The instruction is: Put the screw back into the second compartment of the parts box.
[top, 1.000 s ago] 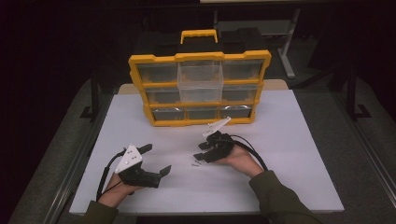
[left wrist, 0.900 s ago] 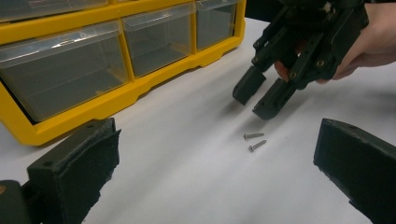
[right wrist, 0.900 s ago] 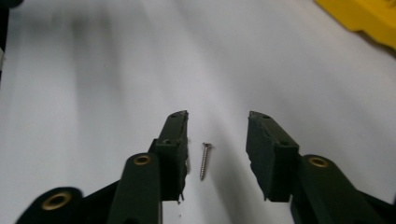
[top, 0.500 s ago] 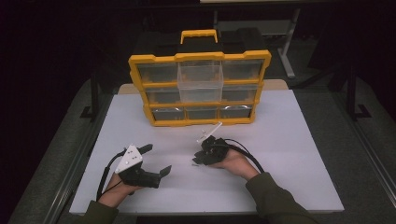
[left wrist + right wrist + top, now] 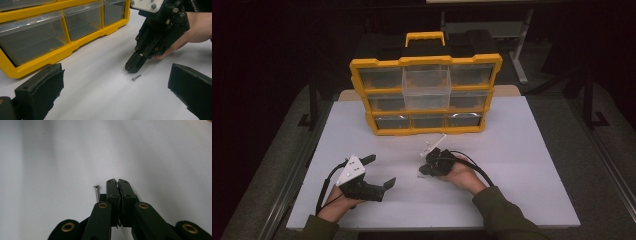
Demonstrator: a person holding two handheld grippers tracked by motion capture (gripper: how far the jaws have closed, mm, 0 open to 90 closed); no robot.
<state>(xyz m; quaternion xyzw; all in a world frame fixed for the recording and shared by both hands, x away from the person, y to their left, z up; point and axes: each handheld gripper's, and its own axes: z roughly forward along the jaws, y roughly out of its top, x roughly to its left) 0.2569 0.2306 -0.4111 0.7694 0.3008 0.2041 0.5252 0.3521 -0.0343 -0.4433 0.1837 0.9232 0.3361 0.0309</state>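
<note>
Jaws of the right gripper (image 5: pixel 118 182) pressed together on the white tabletop (image 5: pixel 522 150), a small screw (image 5: pixel 96 193) lying loose just beside them.

They have just been closing, nothing caught between them; a second ago they stood apart and the hand sat slightly nearer the yellow drawer organizer (image 5: pixel 427 95). In the right gripper view the screw lies flat, parallel to the jaws, head pointing away. Left gripper (image 5: pixel 379 172) rests open, well apart.
</note>
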